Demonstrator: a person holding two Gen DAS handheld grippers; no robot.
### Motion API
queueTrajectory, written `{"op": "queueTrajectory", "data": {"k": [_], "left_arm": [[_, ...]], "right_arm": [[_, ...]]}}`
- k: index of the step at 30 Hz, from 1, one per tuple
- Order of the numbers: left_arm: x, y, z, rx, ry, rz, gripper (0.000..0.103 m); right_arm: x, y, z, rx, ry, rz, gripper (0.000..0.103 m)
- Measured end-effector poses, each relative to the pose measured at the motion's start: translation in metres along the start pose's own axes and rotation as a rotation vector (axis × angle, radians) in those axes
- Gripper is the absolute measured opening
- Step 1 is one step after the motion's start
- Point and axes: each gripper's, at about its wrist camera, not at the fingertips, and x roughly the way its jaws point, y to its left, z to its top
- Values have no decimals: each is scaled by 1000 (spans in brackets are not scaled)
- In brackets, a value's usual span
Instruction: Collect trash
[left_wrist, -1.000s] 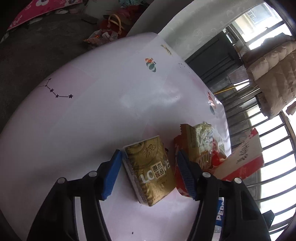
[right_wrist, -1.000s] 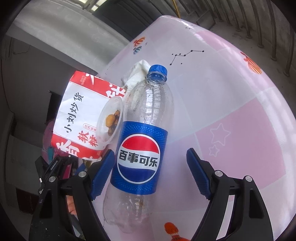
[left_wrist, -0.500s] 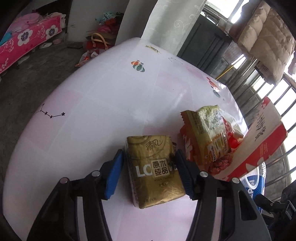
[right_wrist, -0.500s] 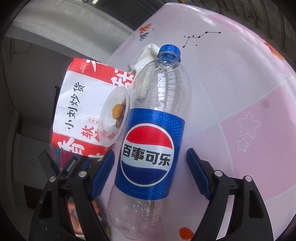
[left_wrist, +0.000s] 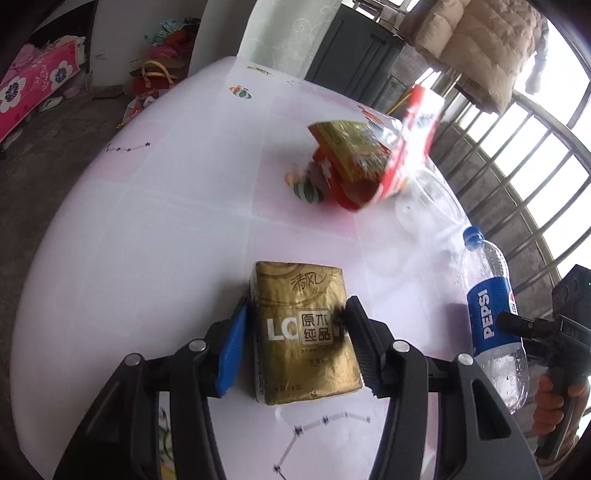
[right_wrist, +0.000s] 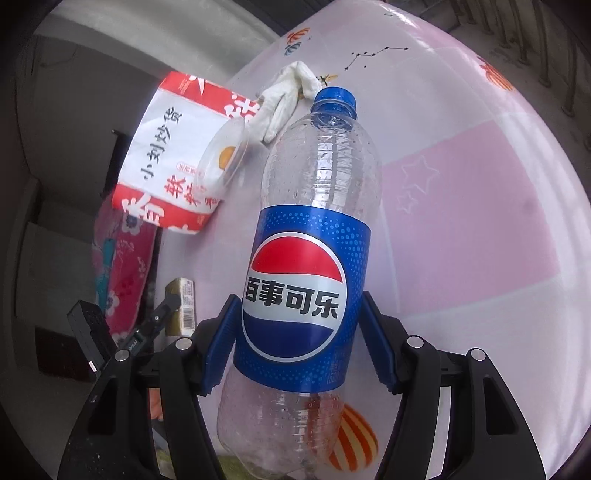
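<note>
My left gripper (left_wrist: 293, 334) is shut on a gold tissue pack (left_wrist: 304, 332) and holds it over the pink round table (left_wrist: 147, 229). My right gripper (right_wrist: 301, 338) is shut on an empty Pepsi bottle (right_wrist: 306, 280) with a blue cap; the bottle also shows in the left wrist view (left_wrist: 491, 317). A red and white snack bag (right_wrist: 173, 155) lies on the table with a clear plastic cup (right_wrist: 221, 158) against it. A yellow snack wrapper (left_wrist: 351, 151) lies beside that bag. A crumpled white tissue (right_wrist: 288, 96) lies past the cup.
A railing with bars (left_wrist: 535, 177) runs behind the table's right side. A dark cabinet (left_wrist: 354, 51) and a curtain (left_wrist: 288, 26) stand at the back. Bags and clutter (left_wrist: 155, 77) lie on the floor at the far left. A pink floral bedspread (left_wrist: 33, 85) is there too.
Both grippers have closed on their objects, the left on the tissue pack and the right on the bottle. The left gripper has drawn back with the pack, away from the snack wrappers.
</note>
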Motion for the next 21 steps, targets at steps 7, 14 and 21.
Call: {"op": "queueTrajectory", "data": {"k": [7, 14, 21], "left_arm": [[-15, -28, -32, 85, 22, 8, 51], [-16, -43, -34, 128, 22, 69, 71], [-8, -48, -48, 172, 22, 123, 71]], "right_arm": [[-14, 11, -25, -102, -5, -119, 61], [-8, 19, -24, -120, -12, -145, 61], [-14, 18, -27, -130, -8, -161, 61]]}}
